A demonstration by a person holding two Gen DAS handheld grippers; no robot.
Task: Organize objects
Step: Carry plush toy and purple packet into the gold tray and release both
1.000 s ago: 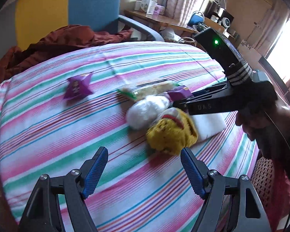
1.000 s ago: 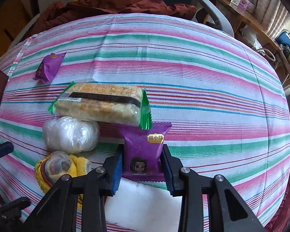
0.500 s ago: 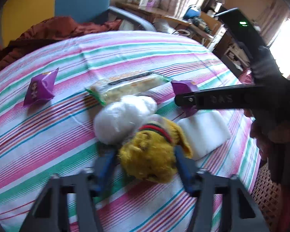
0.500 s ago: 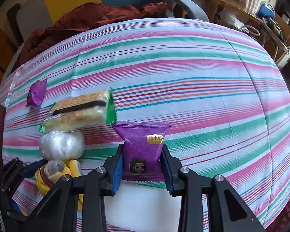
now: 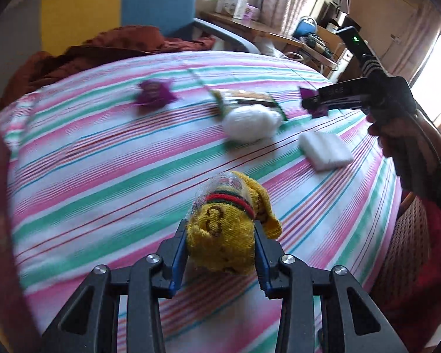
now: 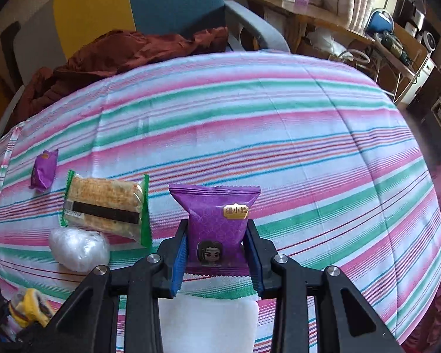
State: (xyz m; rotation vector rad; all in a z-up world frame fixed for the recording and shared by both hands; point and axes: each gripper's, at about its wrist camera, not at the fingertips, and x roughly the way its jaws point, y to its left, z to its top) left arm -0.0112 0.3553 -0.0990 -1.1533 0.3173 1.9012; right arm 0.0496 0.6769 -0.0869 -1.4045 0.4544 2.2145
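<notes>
the left gripper has its fingers clamped on the one yellow sock bundle, carried above the striped desk, likely so it can be sorted apart. the right gripper pinches one purple snack packet upright by its sides. on the cloth lie a second purple packet, one green-edged cracker pack, one clear-wrapped ball and one white pad.

Your left wrist view smears the far purple packet and the green-edged cracker pack, so no print reads; the white wrapped ball covers that pack's near side (the white pad sits half behind your right hand-held gripper)
</notes>
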